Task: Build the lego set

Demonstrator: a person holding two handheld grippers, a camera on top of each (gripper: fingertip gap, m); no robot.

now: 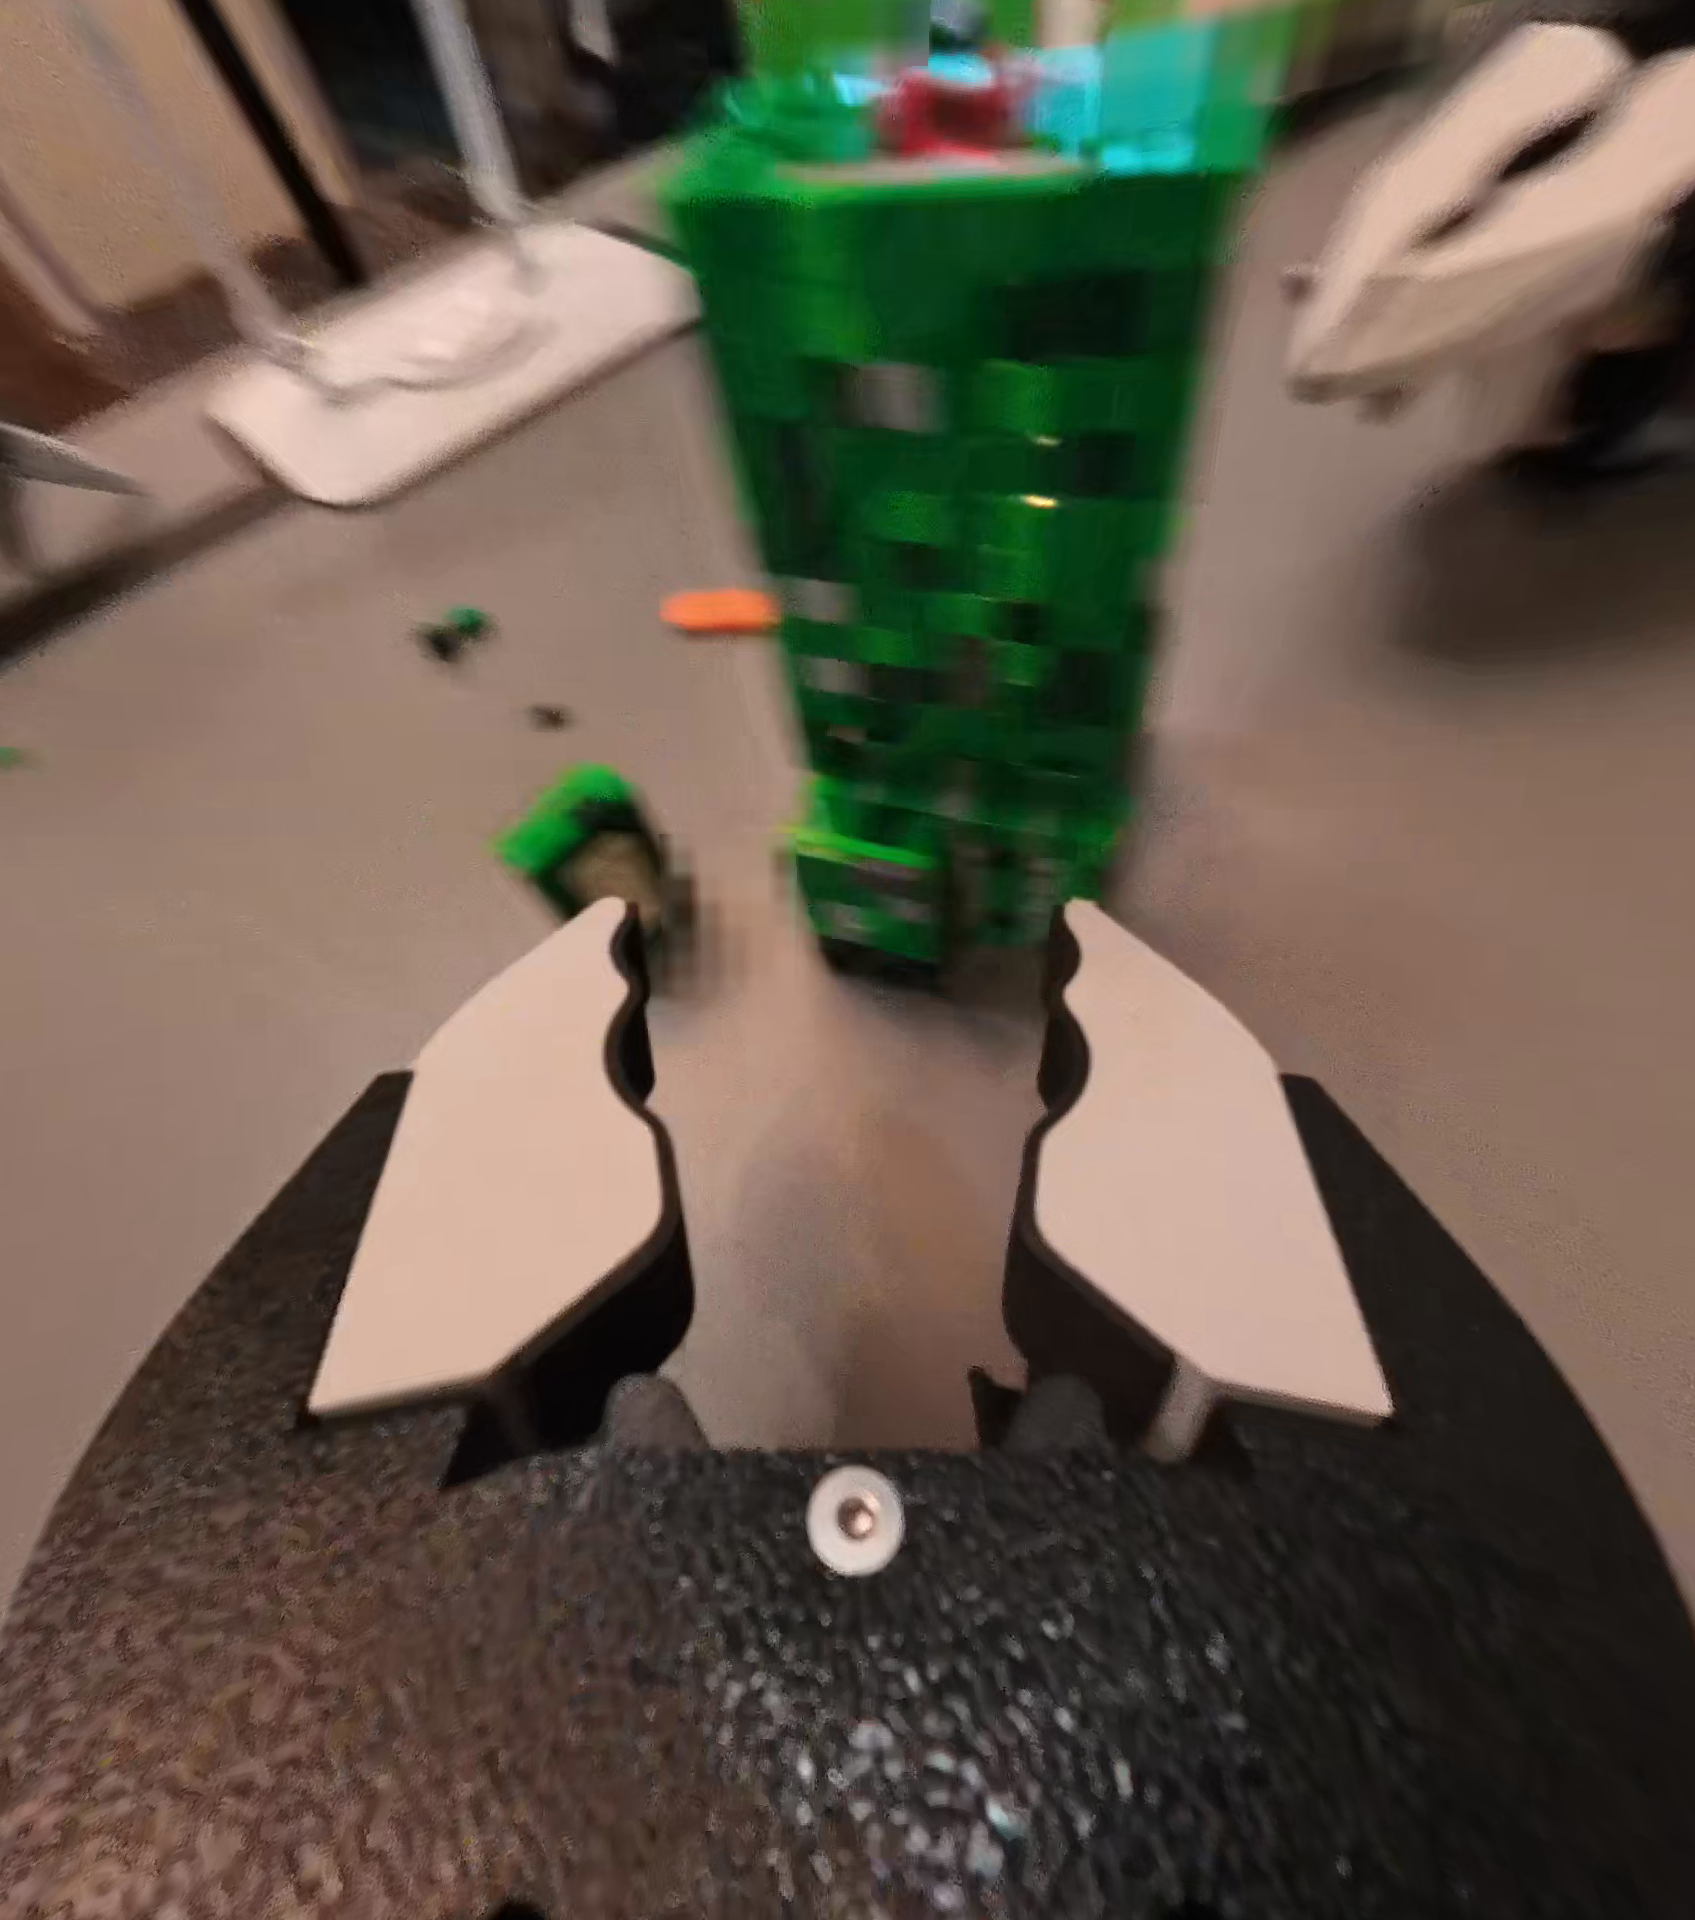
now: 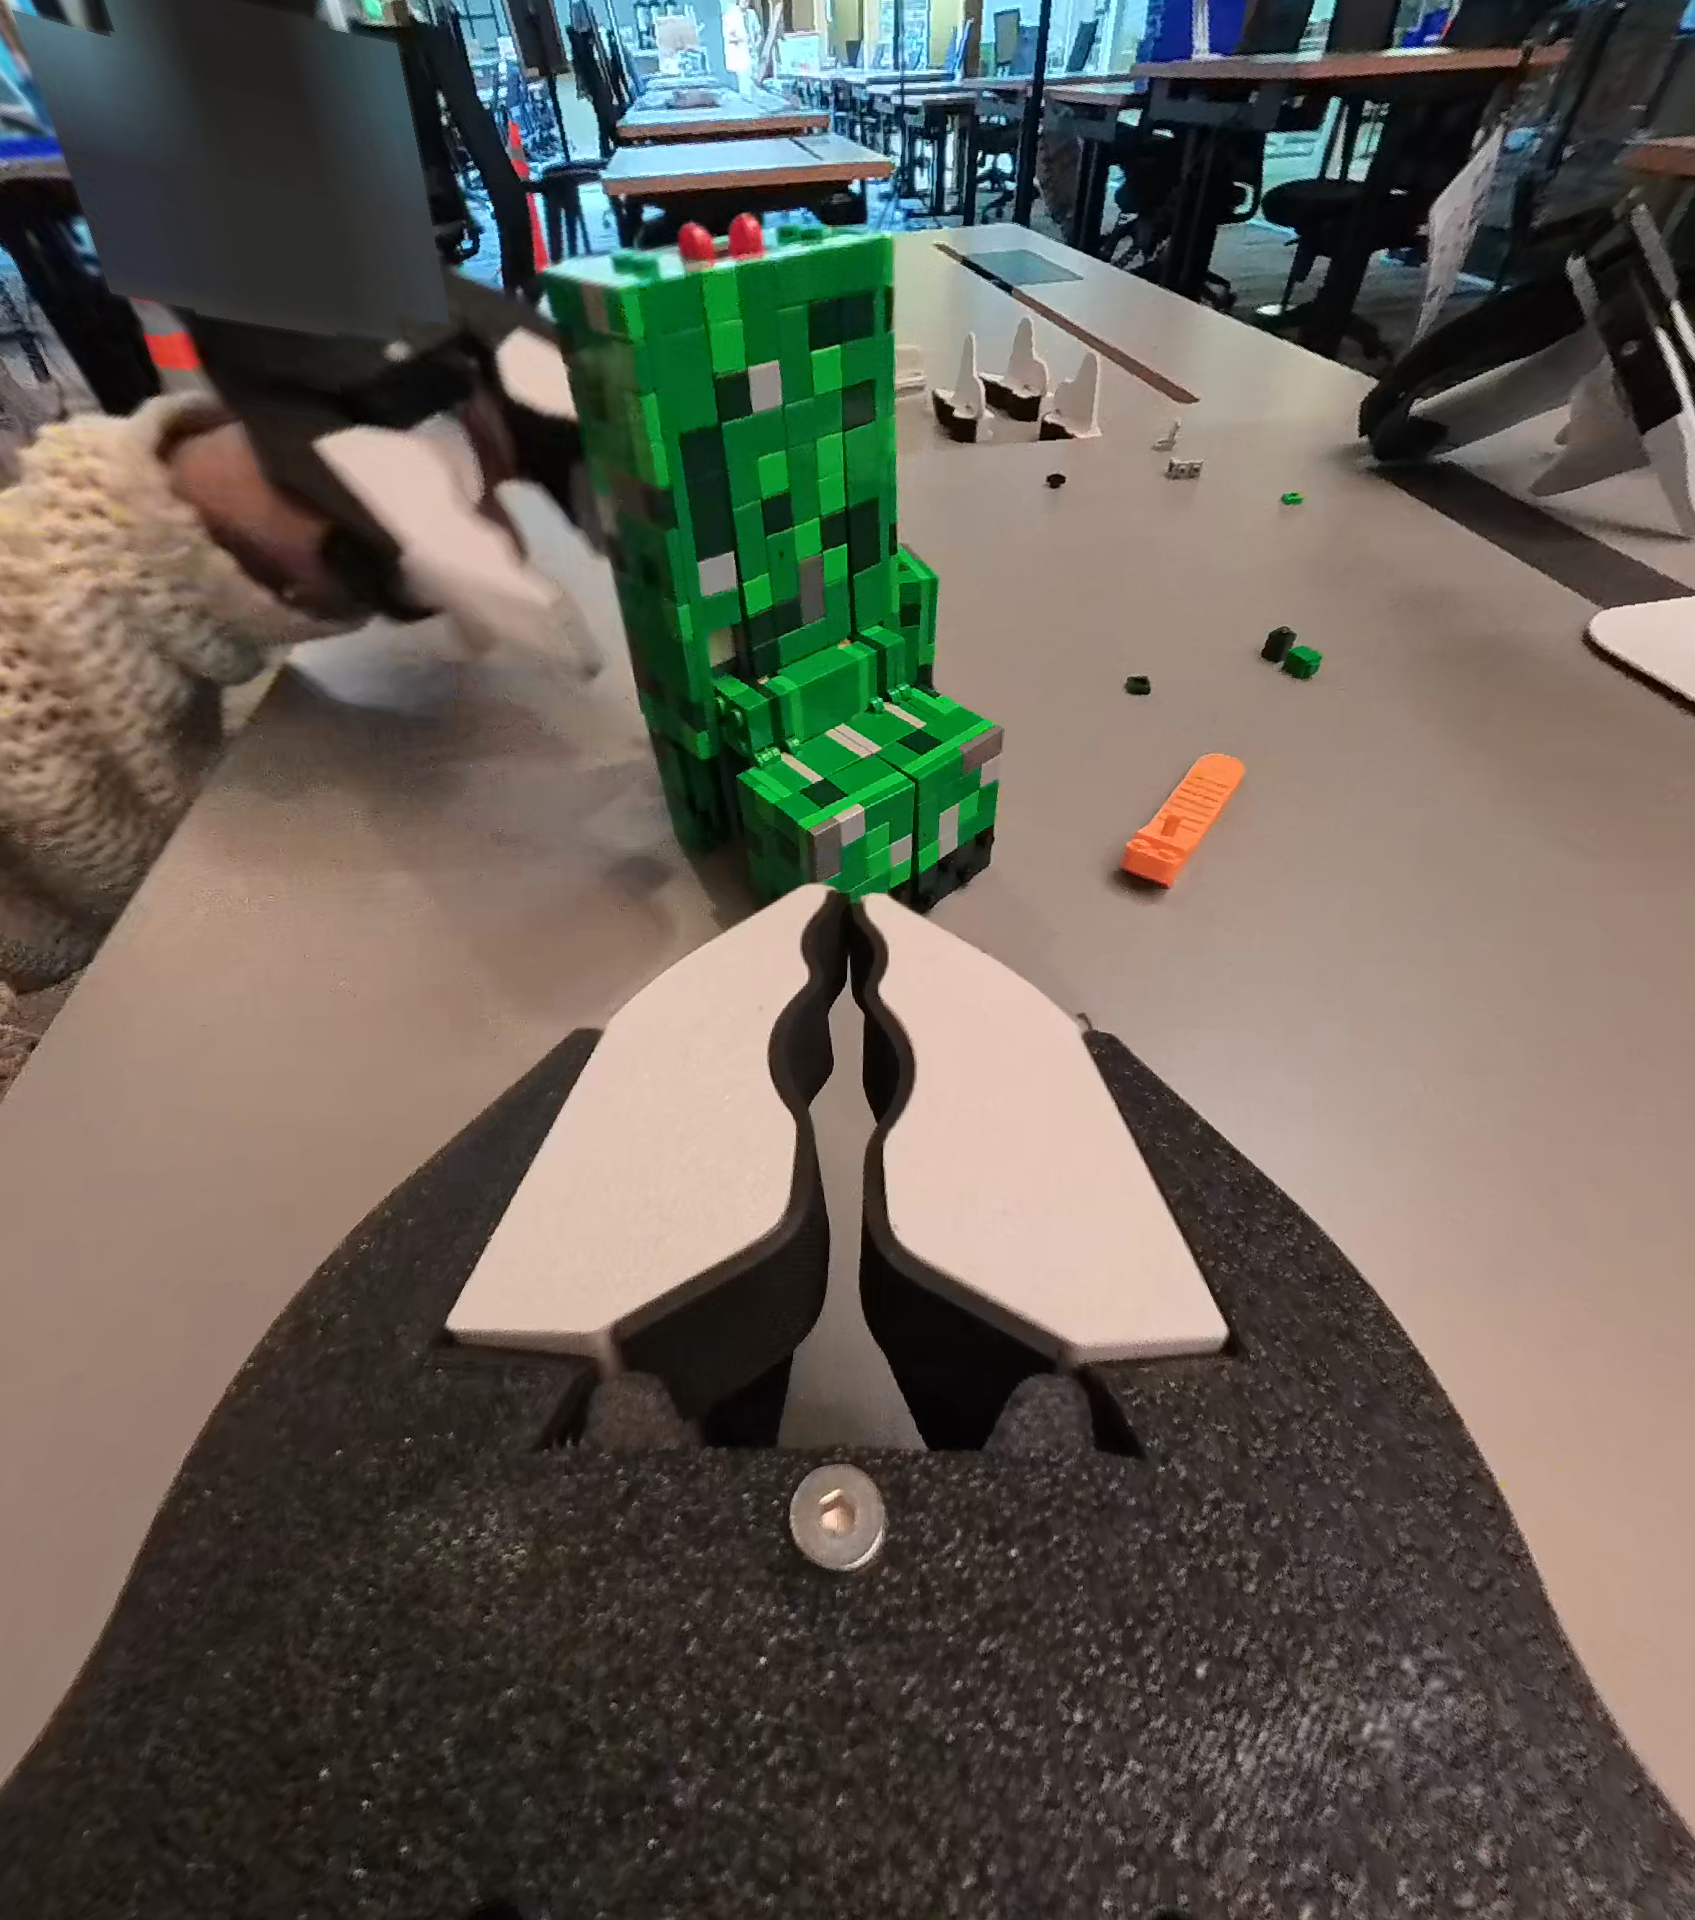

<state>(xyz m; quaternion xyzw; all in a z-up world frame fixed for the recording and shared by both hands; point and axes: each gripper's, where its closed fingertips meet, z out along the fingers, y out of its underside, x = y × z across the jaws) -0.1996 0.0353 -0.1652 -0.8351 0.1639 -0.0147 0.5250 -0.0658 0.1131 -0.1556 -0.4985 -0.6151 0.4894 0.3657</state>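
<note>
Black, grainy gripper bodies fill the bottom of both wrist views. On the left gripper (image 1: 848, 914) the 2 white fingers stand well apart with nothing between them, their tips just short of the foot of the tall green brick-built lego figure (image 1: 947, 540). On the right gripper (image 2: 848, 902) the 2 white fingers are pressed together at the tips and hold nothing; they point at the figure's blocky feet (image 2: 874, 805) from close by.

That figure stands upright on the grey desk (image 2: 1342, 1039), near its left edge in the right wrist view, with 2 small red pieces (image 2: 720, 237) on its top. A small green-and-dark lego sub-assembly (image 1: 588, 857) lies on the desk just beside the left gripper's left fingertip. An orange flat brick-separator tool (image 2: 1184, 819) lies to the right of the figure, apart from it. 2 small loose dark and green bricks (image 2: 1290, 652) sit farther right. A person's arm in a cream knitted sleeve (image 2: 22, 613) holds the left gripper.
</note>
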